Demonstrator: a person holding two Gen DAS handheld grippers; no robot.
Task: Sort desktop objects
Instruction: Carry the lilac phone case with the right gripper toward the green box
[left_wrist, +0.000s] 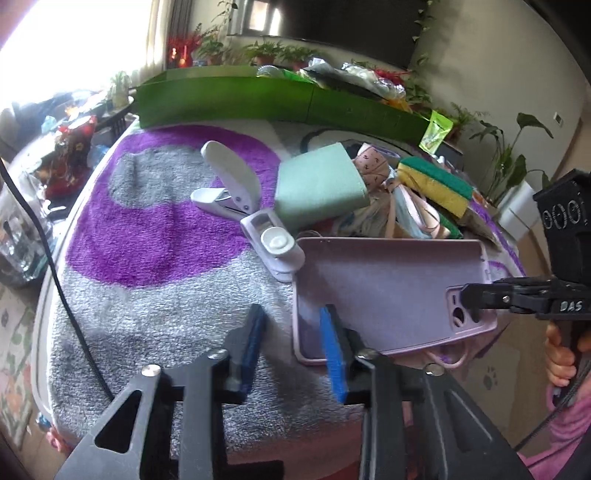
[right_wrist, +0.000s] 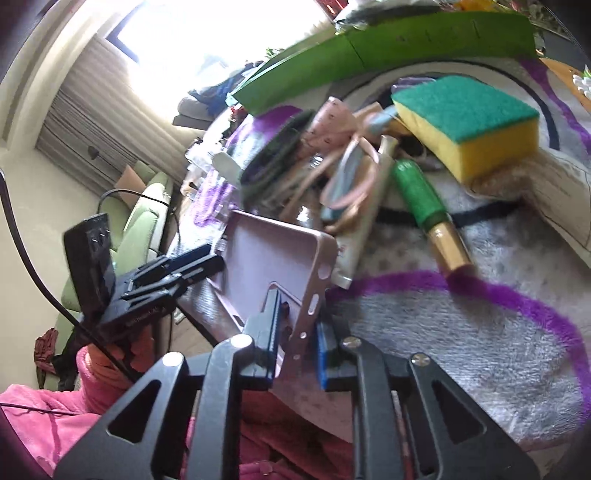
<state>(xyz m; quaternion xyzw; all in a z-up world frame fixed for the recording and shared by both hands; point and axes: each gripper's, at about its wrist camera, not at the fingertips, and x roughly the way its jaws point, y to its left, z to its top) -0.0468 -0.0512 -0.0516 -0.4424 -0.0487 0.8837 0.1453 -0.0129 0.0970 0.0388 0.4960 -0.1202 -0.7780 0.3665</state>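
Phone case (left_wrist: 391, 291): pale pink, lifted at the desk's near edge, tilted, camera cutout toward the right gripper.
Right gripper (right_wrist: 295, 343): jaws clamped on the case's cutout end, one pad on each face.
Left gripper (left_wrist: 291, 347): jaws parted; its blue right pad (left_wrist: 332, 354) lies against the case's other end, left pad off it, so no grip yet.
Rug (left_wrist: 155, 229): grey and purple, covering the desk.
Far side: mint wallet (left_wrist: 317, 186), white hole punch (left_wrist: 229, 181), sponge (right_wrist: 469, 122), green box (left_wrist: 258, 99) along the far edge.

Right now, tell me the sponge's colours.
The sponge is yellow with a green scouring top, clearest in the right wrist view.
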